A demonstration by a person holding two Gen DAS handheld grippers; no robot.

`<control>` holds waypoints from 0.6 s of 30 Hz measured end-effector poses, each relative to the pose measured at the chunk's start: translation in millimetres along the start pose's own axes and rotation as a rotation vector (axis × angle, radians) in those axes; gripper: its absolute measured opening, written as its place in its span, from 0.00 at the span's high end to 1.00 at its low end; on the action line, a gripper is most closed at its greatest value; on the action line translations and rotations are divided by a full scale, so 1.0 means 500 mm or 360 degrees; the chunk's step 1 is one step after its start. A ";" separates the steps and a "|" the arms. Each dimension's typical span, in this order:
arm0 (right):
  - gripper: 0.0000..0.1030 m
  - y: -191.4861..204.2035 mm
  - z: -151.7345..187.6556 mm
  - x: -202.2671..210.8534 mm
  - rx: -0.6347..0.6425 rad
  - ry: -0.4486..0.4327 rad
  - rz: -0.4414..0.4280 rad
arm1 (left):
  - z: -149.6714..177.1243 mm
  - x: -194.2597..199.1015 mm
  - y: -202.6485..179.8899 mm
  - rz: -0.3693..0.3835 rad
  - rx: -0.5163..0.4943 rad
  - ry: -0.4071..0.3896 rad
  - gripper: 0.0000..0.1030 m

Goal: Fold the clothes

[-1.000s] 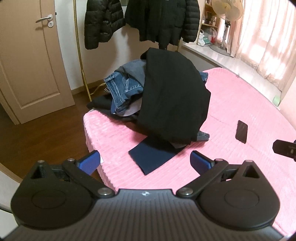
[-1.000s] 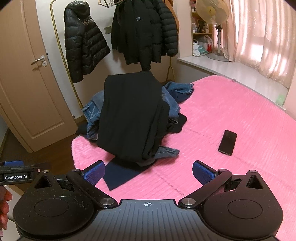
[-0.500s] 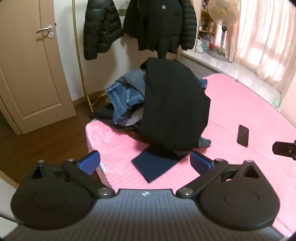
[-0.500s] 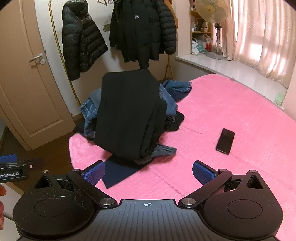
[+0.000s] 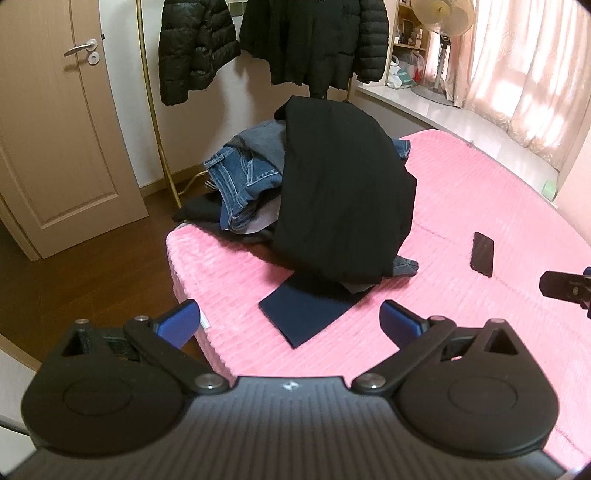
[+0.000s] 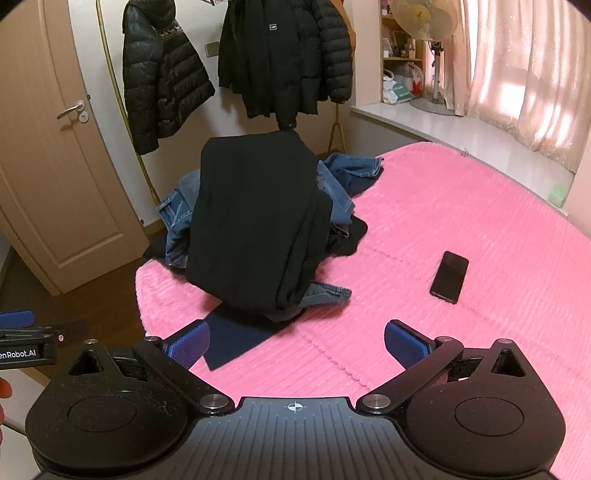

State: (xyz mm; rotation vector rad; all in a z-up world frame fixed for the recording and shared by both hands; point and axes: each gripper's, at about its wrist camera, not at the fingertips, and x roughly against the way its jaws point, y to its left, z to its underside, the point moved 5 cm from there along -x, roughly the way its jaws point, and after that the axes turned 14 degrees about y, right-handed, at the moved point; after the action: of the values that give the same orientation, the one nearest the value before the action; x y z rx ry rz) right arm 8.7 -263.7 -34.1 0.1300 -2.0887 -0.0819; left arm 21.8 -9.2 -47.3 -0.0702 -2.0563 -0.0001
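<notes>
A heap of clothes sits at the corner of the pink bed [image 5: 480, 192] [image 6: 461, 206]. A black garment [image 5: 343, 199] [image 6: 255, 229] drapes over the top, with blue jeans [image 5: 243, 184] [image 6: 177, 210] beneath and a dark navy piece [image 5: 310, 314] [image 6: 236, 339] flat at the front. My left gripper [image 5: 290, 323] is open and held back from the heap, nothing between its blue pads. My right gripper [image 6: 295, 343] is open too, also short of the heap. Each gripper's tip shows at the edge of the other's view.
A black phone [image 5: 482, 254] [image 6: 449, 277] lies on the bed right of the heap. Dark puffer jackets [image 6: 280, 55] hang on a rack behind. A wooden door [image 5: 51, 122] and brown floor are on the left; a window ledge with a fan [image 6: 424, 26] is on the right.
Both grippers have drawn back a little from the heap and stayed open. The clothes and phone have not moved.
</notes>
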 end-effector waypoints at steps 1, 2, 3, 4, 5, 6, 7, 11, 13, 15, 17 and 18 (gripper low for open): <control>0.00 0.000 0.001 0.000 0.0000 0.0002 -0.0003 | 0.000 0.000 0.000 0.0004 0.0003 0.0003 0.01; 0.00 -0.001 0.001 -0.001 0.0000 0.0003 -0.0005 | 0.001 -0.001 0.001 0.0008 0.0006 0.0005 0.01; 0.00 -0.001 0.002 -0.002 0.0000 0.0006 -0.0003 | 0.001 -0.001 0.000 0.0009 0.0004 0.0004 0.01; 0.00 -0.001 0.002 -0.003 0.0000 0.0008 -0.0001 | 0.002 0.000 0.000 0.0009 0.0002 0.0003 0.01; 0.00 -0.002 0.002 -0.003 -0.0001 0.0011 0.0000 | 0.002 0.001 -0.001 0.0010 0.0000 0.0002 0.01; 0.00 -0.003 0.002 -0.003 -0.0002 0.0011 -0.0003 | 0.002 0.001 -0.001 0.0011 0.0001 0.0002 0.01; 0.00 -0.004 0.003 -0.003 -0.0006 0.0011 -0.0008 | 0.003 0.001 -0.001 0.0012 0.0001 0.0003 0.01; 0.00 -0.005 0.006 -0.003 -0.0014 0.0010 -0.0012 | 0.005 0.003 -0.002 0.0013 0.0008 0.0003 0.01; 0.00 -0.005 0.007 -0.003 -0.0016 0.0012 -0.0014 | 0.006 0.003 -0.002 0.0017 0.0013 0.0002 0.01; 0.00 -0.005 0.007 -0.003 -0.0020 0.0014 -0.0016 | 0.006 0.004 -0.002 0.0015 0.0015 0.0003 0.01; 0.00 -0.004 0.009 -0.003 -0.0021 0.0016 -0.0017 | 0.006 0.004 -0.003 0.0012 0.0013 0.0005 0.01; 0.00 -0.004 0.010 -0.002 -0.0020 0.0017 -0.0017 | 0.007 0.004 -0.004 0.0013 0.0013 0.0005 0.01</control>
State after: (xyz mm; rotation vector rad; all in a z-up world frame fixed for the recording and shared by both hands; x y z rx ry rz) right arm 5.2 -265.4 -37.8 0.1339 -2.0765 -0.1005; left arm 17.8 -11.1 -47.0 -0.0733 -2.0525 0.0128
